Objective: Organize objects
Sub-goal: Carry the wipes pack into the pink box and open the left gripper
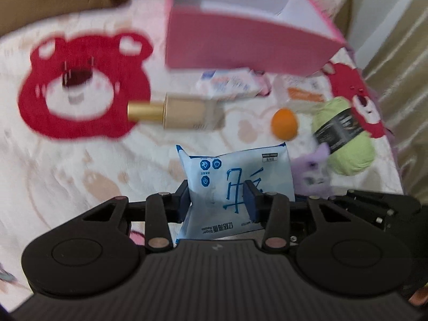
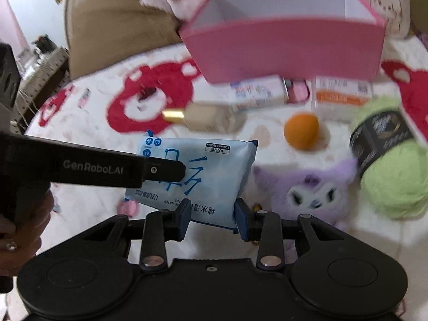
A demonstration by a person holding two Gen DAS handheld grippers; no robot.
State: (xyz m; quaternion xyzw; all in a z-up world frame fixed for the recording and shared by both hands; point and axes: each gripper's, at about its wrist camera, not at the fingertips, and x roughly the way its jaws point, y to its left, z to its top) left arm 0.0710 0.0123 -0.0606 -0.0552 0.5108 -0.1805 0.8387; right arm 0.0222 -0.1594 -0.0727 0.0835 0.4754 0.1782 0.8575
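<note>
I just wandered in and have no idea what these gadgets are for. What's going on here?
A person is tidying things on a bed, holding a pinching tool in each hand. The left tool has clamped a light blue wet-wipe pack and holds it above the blanket. The right tool sits open at the pack's near edge. An open pink box stands behind; a foundation bottle, orange sponge, green yarn and purple plush lie scattered.
</note>
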